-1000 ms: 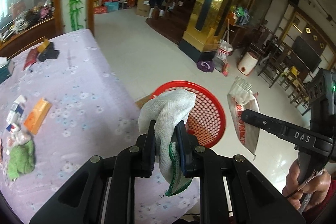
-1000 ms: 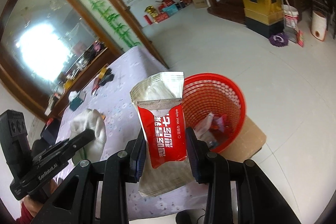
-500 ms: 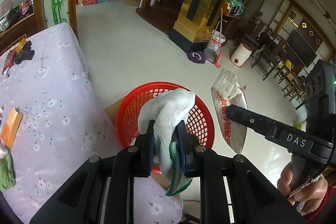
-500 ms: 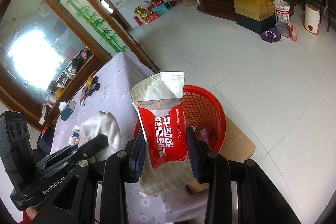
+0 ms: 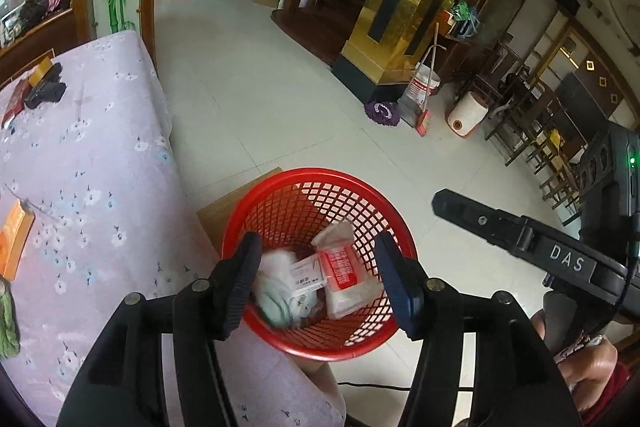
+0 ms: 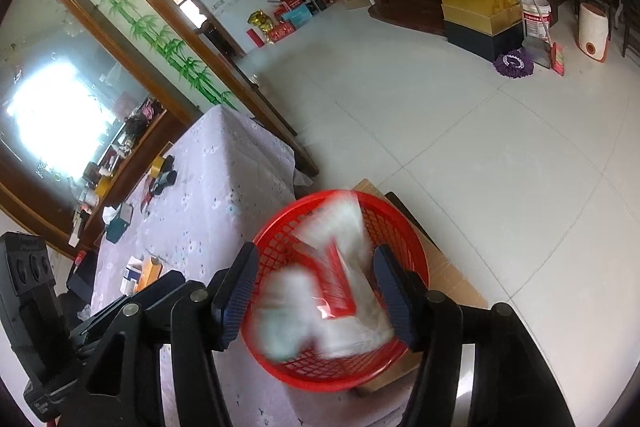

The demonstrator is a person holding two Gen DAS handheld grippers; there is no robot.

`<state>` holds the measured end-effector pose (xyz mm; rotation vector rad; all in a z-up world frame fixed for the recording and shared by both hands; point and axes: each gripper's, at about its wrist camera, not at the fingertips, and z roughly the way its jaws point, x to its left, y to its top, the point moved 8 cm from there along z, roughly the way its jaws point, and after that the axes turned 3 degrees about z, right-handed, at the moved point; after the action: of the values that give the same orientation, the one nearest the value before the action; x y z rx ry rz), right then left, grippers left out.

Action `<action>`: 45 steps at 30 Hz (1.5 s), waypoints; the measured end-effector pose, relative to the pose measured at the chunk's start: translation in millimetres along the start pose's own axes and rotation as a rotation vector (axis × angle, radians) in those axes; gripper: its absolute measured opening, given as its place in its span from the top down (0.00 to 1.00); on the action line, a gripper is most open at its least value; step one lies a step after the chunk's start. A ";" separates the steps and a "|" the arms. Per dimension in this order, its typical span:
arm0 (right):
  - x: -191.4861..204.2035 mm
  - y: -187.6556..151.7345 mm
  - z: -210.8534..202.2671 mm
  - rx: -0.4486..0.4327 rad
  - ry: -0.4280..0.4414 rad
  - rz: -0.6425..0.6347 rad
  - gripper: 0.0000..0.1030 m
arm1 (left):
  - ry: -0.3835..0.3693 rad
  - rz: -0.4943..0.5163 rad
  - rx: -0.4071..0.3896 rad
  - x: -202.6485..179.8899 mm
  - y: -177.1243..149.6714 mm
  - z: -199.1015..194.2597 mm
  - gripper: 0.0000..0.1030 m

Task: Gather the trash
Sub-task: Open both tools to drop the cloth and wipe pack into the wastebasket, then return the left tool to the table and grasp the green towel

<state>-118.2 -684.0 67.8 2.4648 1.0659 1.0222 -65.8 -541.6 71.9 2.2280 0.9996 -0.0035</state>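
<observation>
Two tools, left tool (image 5: 318,277) and right tool (image 6: 314,293), were opening above the red basket (image 5: 256,203), nothing gripped; the white cloth (image 5: 274,287) and wet-wipe packet (image 6: 340,263) dropped inside. Next: the tabletop (image 5: 80,155) litter at nine o'clock.

Two wrist fisheyes, close, angled down over the shared red basket (image 5: 320,343).

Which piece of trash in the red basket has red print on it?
The wet-wipe packet, on the right side of the red basket; the white glove beside it shows no red.
</observation>
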 end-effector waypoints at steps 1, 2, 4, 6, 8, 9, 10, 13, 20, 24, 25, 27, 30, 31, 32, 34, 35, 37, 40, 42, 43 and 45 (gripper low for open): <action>0.5 0.1 -2.1 -0.004 0.000 0.001 0.38 | 0.002 0.000 -0.007 1.8 -1.4 -4.6 0.44; 1.2 -0.1 -4.3 -0.006 0.002 0.000 0.38 | 0.008 0.002 -0.011 3.2 -2.7 -8.2 0.44; 6.1 -3.7 -9.1 -0.010 0.002 -0.017 0.38 | 0.027 0.005 -0.018 7.9 -7.6 -16.4 0.44; 16.4 -11.2 -12.1 -0.005 0.003 -0.045 0.38 | 0.042 0.005 -0.026 13.5 -14.2 -25.5 0.43; 26.2 -19.3 -13.4 0.000 0.003 -0.076 0.38 | 0.055 0.004 -0.030 20.0 -19.7 -32.7 0.42; 33.3 -25.1 -12.9 0.007 0.002 -0.098 0.38 | 0.061 0.000 -0.031 23.9 -24.1 -36.9 0.42; 39.2 -30.2 -11.6 0.015 0.002 -0.114 0.38 | 0.067 -0.006 -0.031 28.3 -28.8 -41.1 0.42; 58.0 -47.0 -6.7 0.038 0.001 -0.168 0.37 | 0.091 -0.021 -0.031 44.1 -41.9 -53.6 0.42; 94.7 -80.1 9.3 0.100 0.030 -0.211 0.34 | 0.140 -0.098 -0.035 91.4 -67.9 -82.0 0.42; 118.8 -97.0 13.5 0.121 0.055 -0.245 0.33 | 0.168 -0.155 -0.048 122.0 -82.6 -100.9 0.42; 125.9 -102.6 15.0 0.128 0.059 -0.258 0.32 | 0.173 -0.164 -0.050 127.4 -85.8 -104.5 0.42; 134.2 -111.0 17.9 0.142 0.062 -0.273 0.32 | 0.188 -0.183 -0.053 141.9 -94.0 -112.8 0.41; 144.4 -123.6 22.2 0.167 0.066 -0.284 0.32 | 0.215 -0.212 -0.055 166.4 -107.8 -125.1 0.39; 147.5 -127.3 23.3 0.174 0.067 -0.289 0.32 | 0.228 -0.224 -0.055 176.4 -113.0 -129.6 0.39; 151.3 -132.3 24.1 0.181 0.066 -0.296 0.32 | 0.239 -0.235 -0.058 185.5 -117.3 -133.7 0.39; 156.0 -137.5 24.6 0.188 0.064 -0.305 0.32 | 0.261 -0.264 -0.065 209.4 -127.2 -144.7 0.39; 158.6 -138.8 25.0 0.190 0.063 -0.307 0.32 | 0.275 -0.278 -0.069 222.2 -131.6 -150.4 0.39; 162.2 -142.9 24.7 0.192 0.058 -0.314 0.31 | 0.309 -0.298 -0.076 247.8 -138.0 -160.8 0.37; 164.8 -148.3 22.6 0.194 0.047 -0.318 0.31 | 0.345 -0.341 -0.086 289.7 -146.7 -173.6 0.33; 164.6 -151.7 21.8 0.195 0.036 -0.317 0.30 | 0.360 -0.375 -0.084 313.7 -150.1 -177.1 0.33; 164.0 -153.4 21.5 0.197 0.030 -0.315 0.30 | 0.361 -0.392 -0.083 326.1 -151.4 -177.5 0.33; 161.8 -155.4 20.0 0.197 0.015 -0.312 0.30 | 0.357 -0.415 -0.077 346.6 -152.4 -175.1 0.33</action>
<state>-108.9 -459.2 59.0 2.3329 1.5626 0.8755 32.0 -138.9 24.3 1.9516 1.6128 0.2506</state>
